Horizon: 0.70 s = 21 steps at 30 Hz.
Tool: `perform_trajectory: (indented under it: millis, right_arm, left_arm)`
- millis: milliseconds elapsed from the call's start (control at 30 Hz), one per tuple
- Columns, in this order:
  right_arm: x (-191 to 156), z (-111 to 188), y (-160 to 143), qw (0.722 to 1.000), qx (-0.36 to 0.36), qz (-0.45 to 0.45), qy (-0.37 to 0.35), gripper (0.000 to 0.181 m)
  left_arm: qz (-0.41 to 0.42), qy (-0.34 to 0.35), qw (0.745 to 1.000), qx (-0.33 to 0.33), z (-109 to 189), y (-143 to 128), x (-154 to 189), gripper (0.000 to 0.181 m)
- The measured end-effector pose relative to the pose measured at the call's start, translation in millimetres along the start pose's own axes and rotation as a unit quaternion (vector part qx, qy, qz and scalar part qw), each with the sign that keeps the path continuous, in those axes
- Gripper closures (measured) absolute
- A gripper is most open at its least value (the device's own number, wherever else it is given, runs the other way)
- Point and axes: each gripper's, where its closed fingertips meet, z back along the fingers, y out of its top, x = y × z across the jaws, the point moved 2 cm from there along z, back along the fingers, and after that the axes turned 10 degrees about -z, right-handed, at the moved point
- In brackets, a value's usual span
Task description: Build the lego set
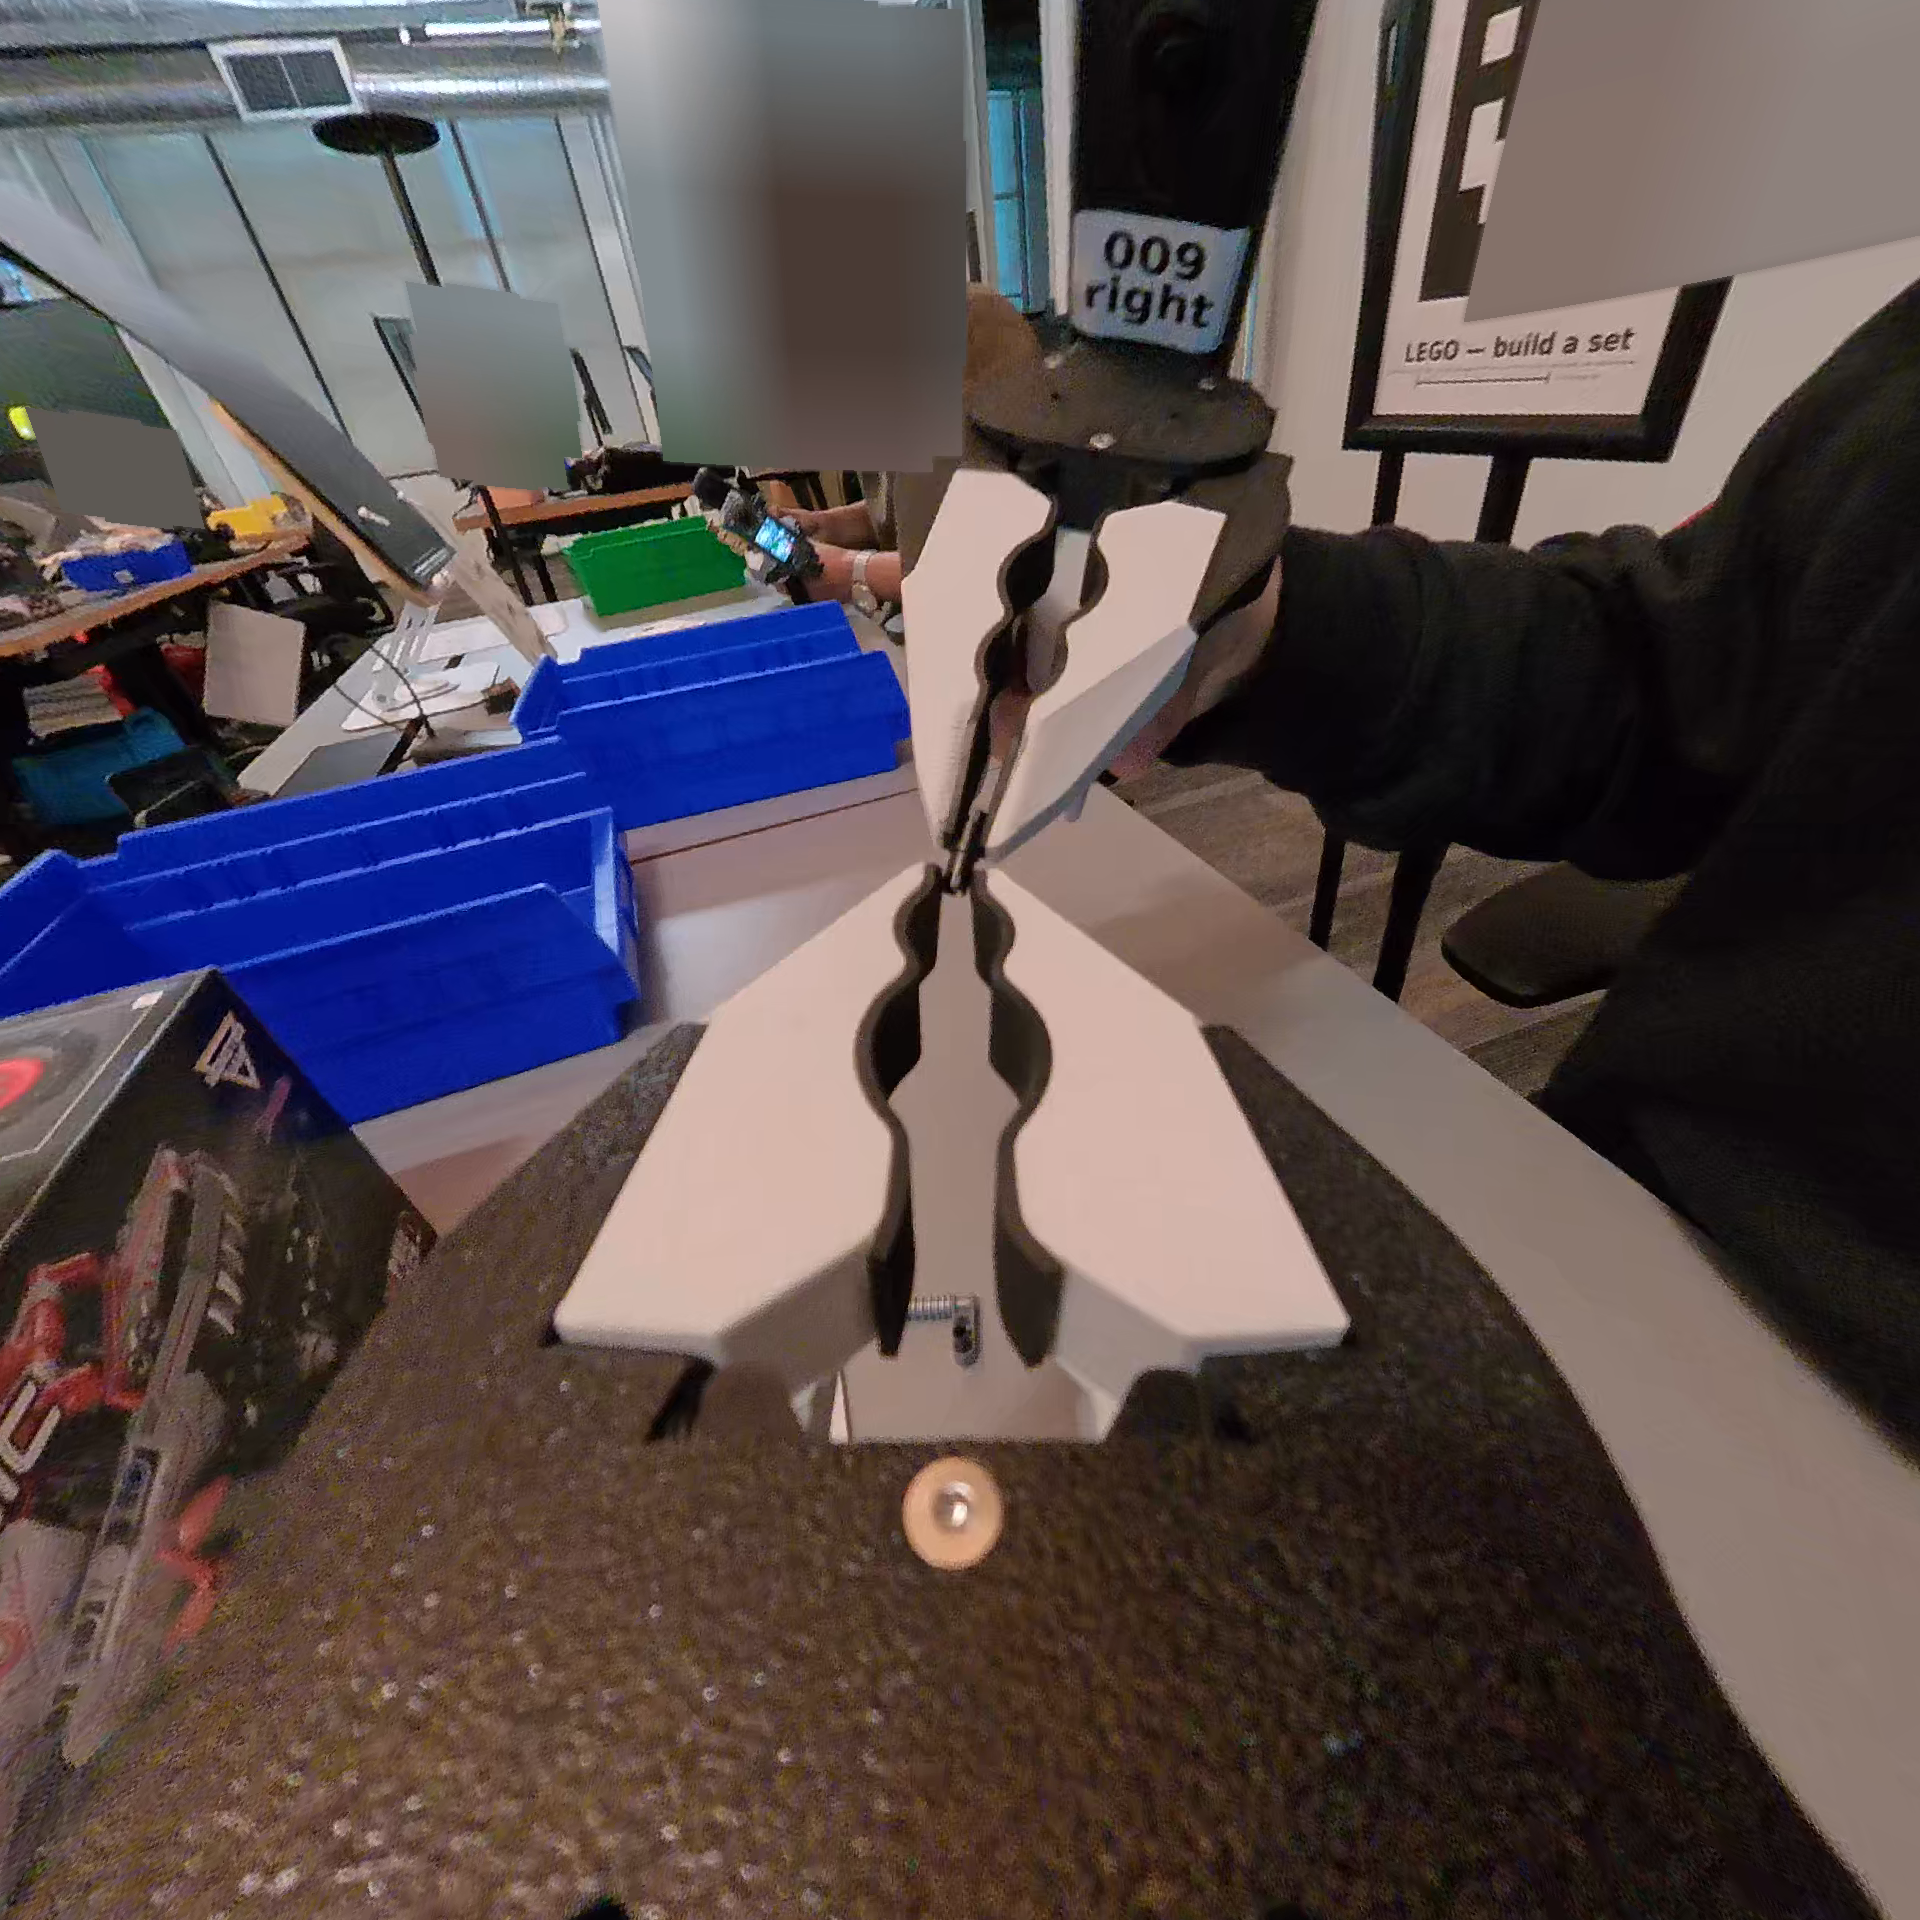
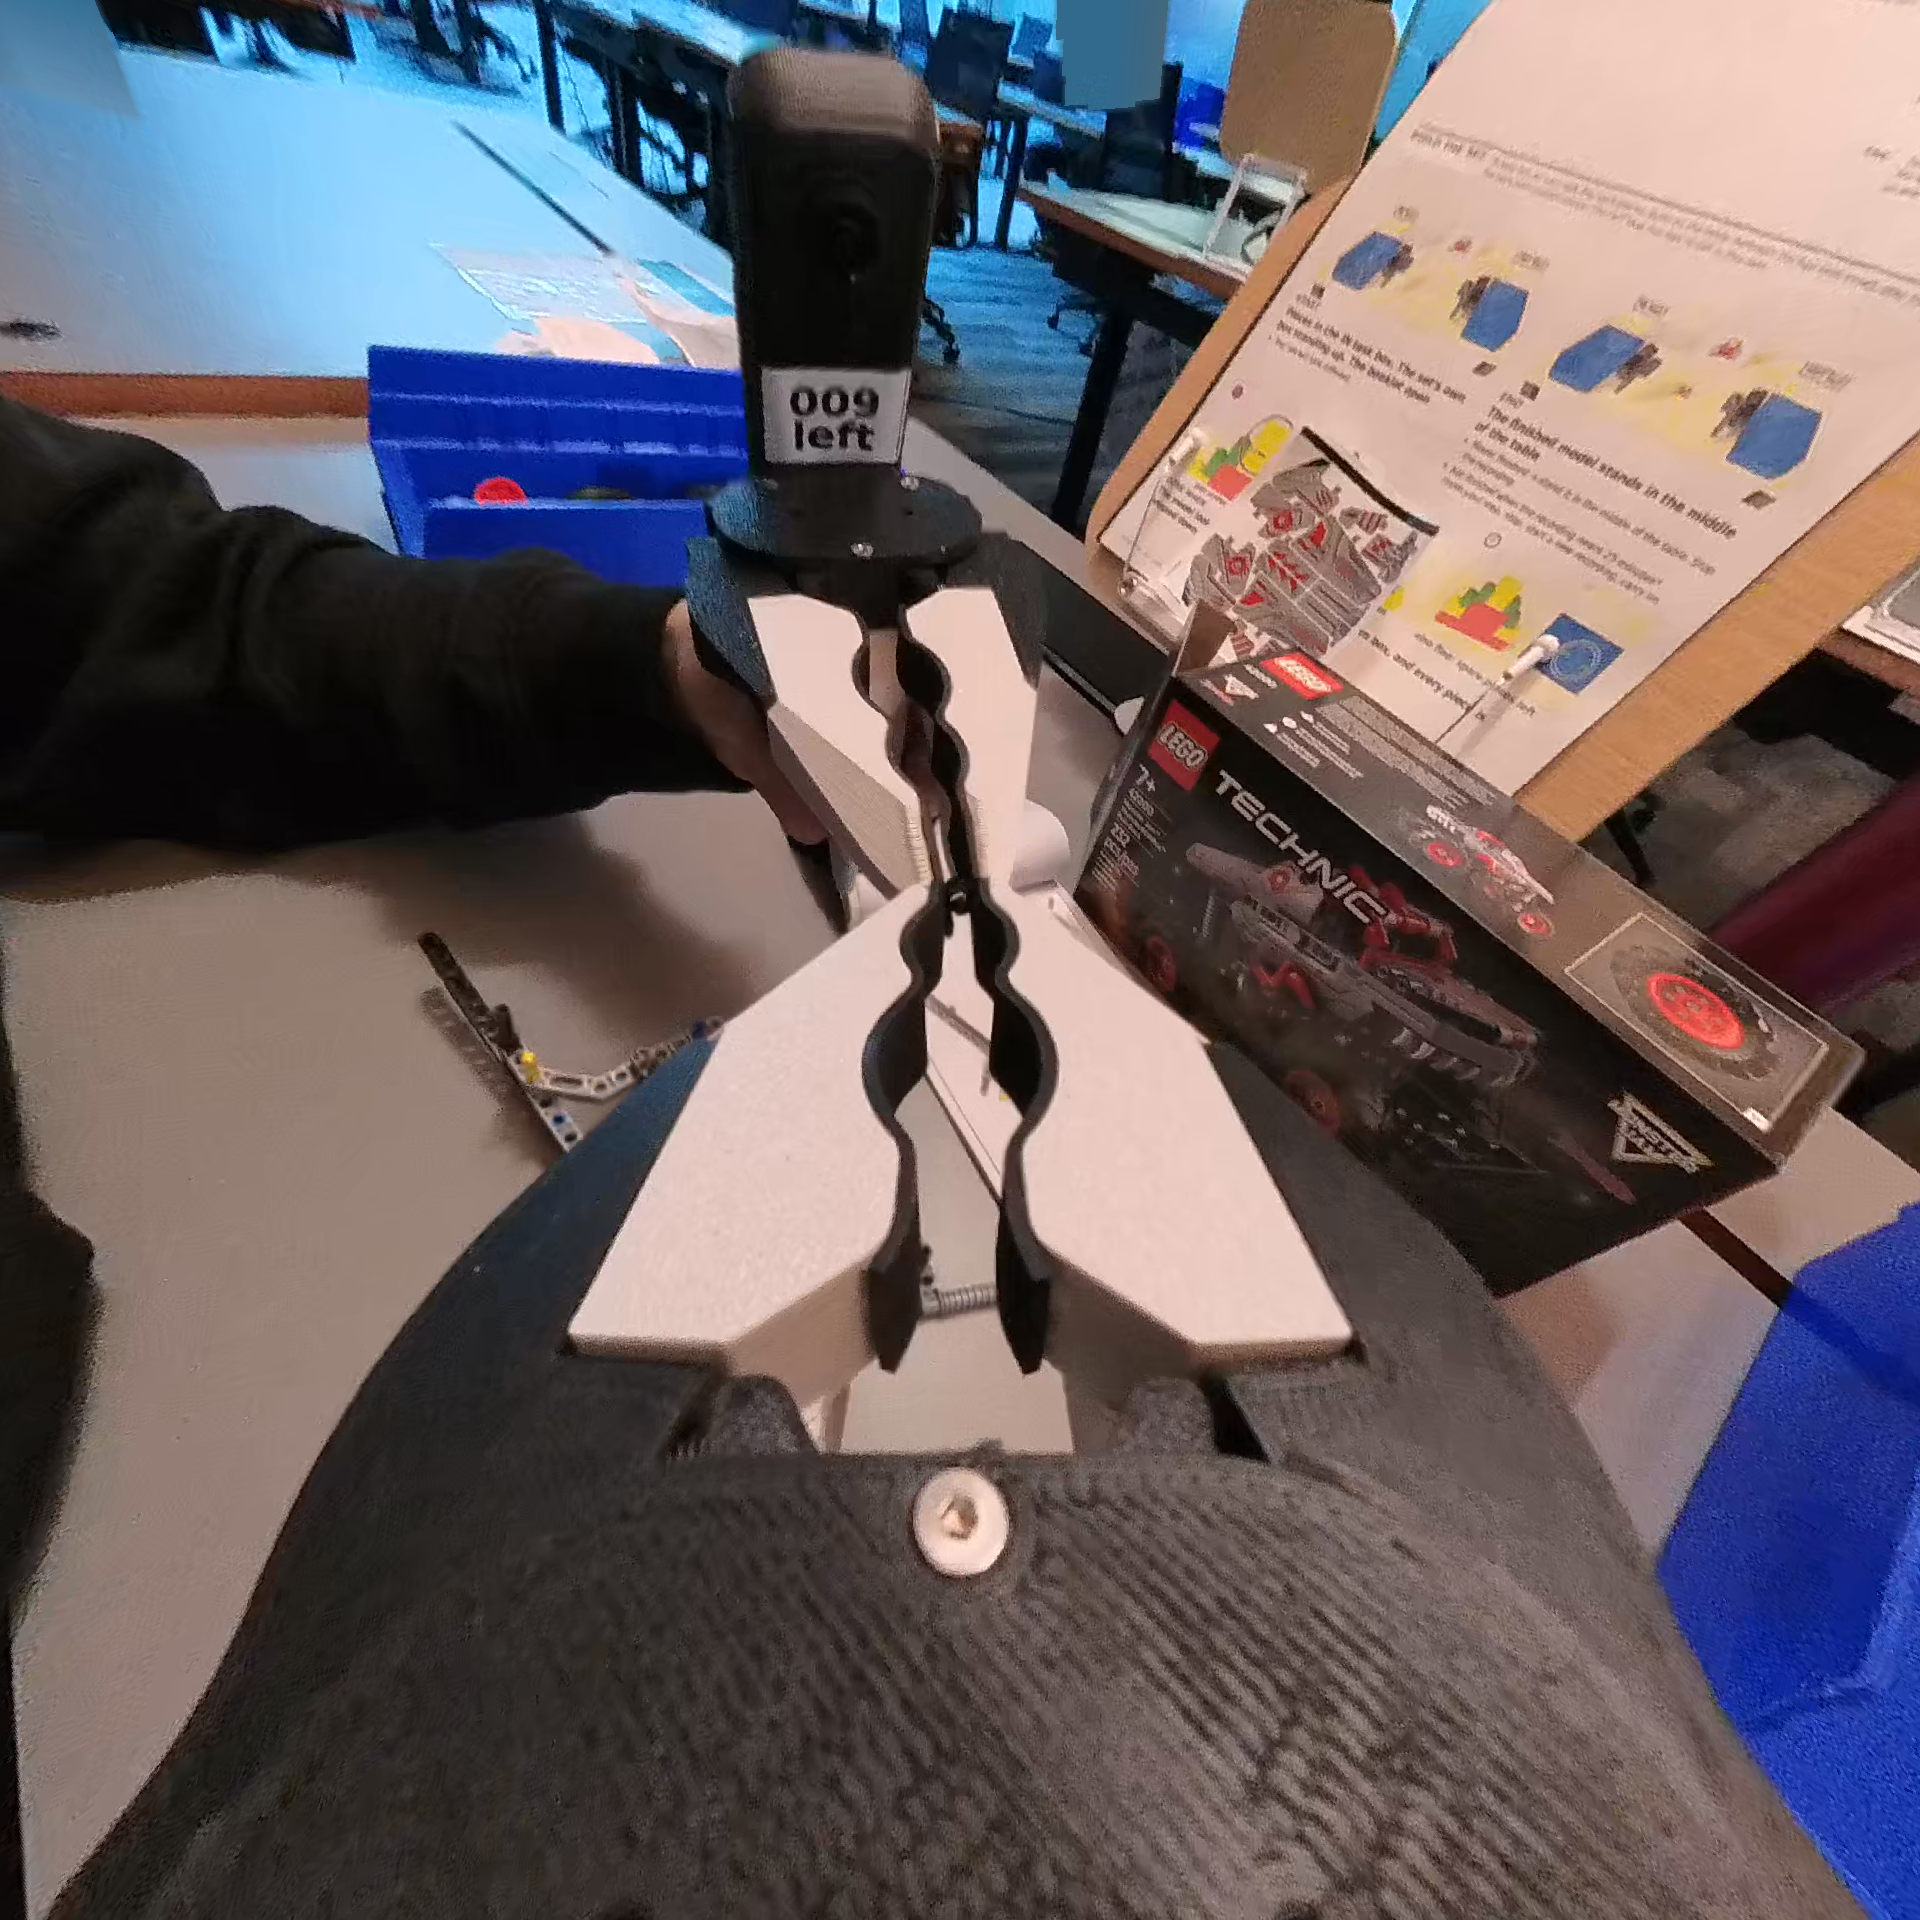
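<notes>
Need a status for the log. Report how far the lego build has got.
Early stage. Done: only a small grey beam assembly lies on the table. In hand: the left tool and right tool meet tip to tip, both pinching one tiny dark piece in mid-air. Left: nearly the whole truck pictured on the set box.

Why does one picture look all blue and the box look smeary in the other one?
Right wrist view: the far room and tables have a cold blue tint, while the box is sharp. Left wrist view: warmer light, but the box sits at the wide-angle edge, so it is stretched and blurred; the table edge curves too.
</notes>
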Motion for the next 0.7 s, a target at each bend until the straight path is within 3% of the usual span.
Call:
perform_trajectory:
  millis: [100, 267, 367, 533, 700]
  right_arm:
    - [7.4, -1.5, -5.8, 0.999, -0.031, 0.013, -0.021, 0.177]
    - [35.6, 5.6, -26.0, 0.995, -0.082, -0.022, -0.05, 0.177]
    - [45.6, 2.6, -56.6, 0.989, -0.138, -0.041, -0.047, 0.177]
    - [42.1, -5.6, -104.6, 0.974, -0.222, -0.054, -0.001, 0.178]
    - [40.4, -18.1, -119.6, 0.971, -0.237, -0.04, 0.007, 0.178]
  left_arm:
    - [0.002, 0.024, 0.999, -0.028, -1.5, -12.5, -7.7, 0.174]
    - [-0.025, 0.004, 0.982, -0.185, -4.0, -67.4, -5.6, 0.155]
    - [-0.019, -0.024, 0.969, -0.246, -7.3, -95.0, 3.7, 0.152]
    - [0.038, -0.051, 0.956, -0.287, -6.5, -125.3, 9.9, 0.148]
    - [0.06, -0.077, 0.945, -0.312, -2.7, -149.6, 16.8, 0.143]
